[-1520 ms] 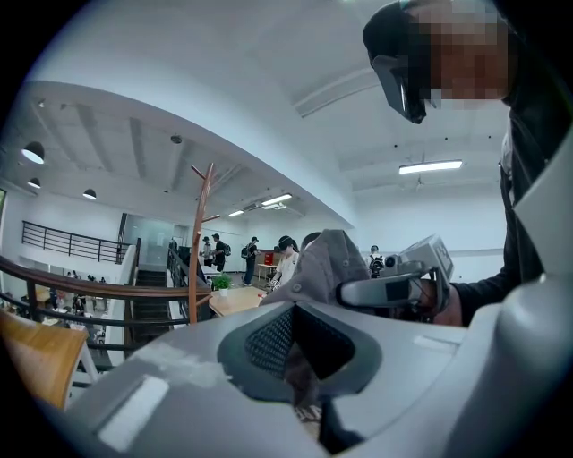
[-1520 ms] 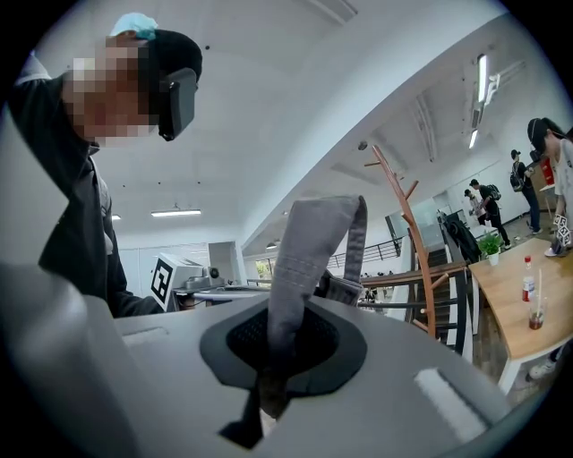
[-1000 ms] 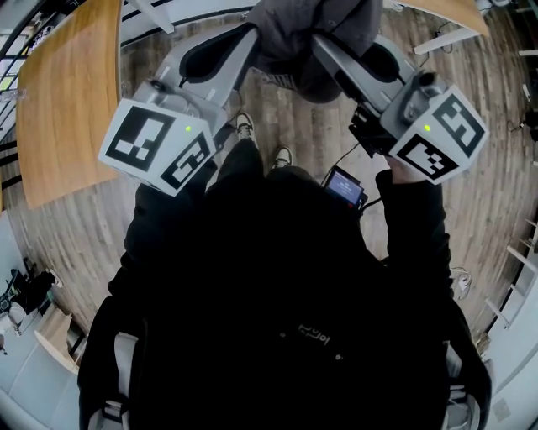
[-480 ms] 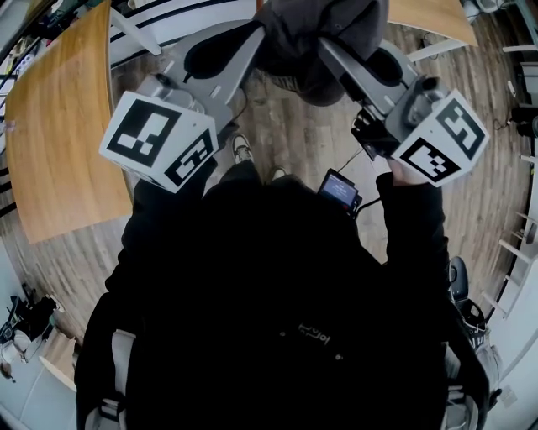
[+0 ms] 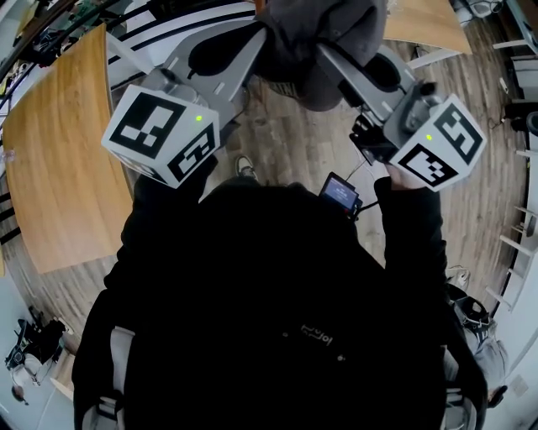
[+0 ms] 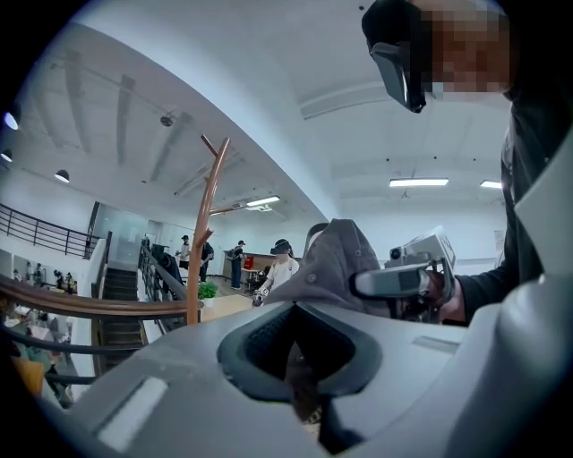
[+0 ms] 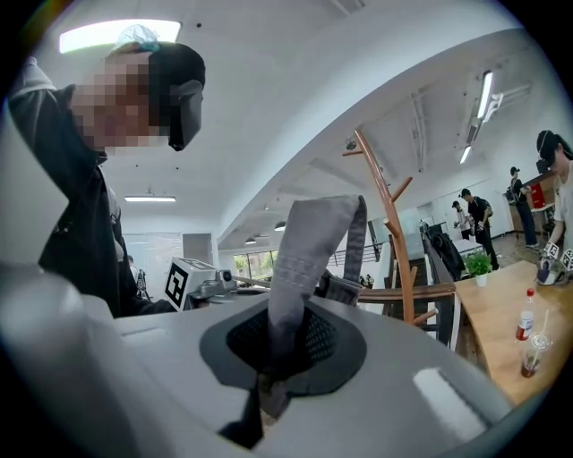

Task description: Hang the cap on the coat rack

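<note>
In front of my chest, my left tool (image 5: 261, 46) and right tool (image 5: 326, 52) each clamp shut on the grey cap (image 5: 336, 21), holding it spread between them, ready, I judge, for the coat rack (image 6: 204, 234) standing apart ahead.

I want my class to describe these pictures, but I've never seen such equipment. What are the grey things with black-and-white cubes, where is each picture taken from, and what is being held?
There is no robot here. A person stands holding a two-jaw gripper in each hand, and the cubes with square markers are parts of those grippers. The head view looks steeply down from the person's head. In it the left gripper and the right gripper both clamp a grey cap above a wooden floor, with a wooden table to one side. The other two pictures come from cameras riding on each gripper, looking along its jaws. Each shows cap fabric pinched between the jaws, and beyond it the wooden coat rack, with the cap not yet on it.
</note>
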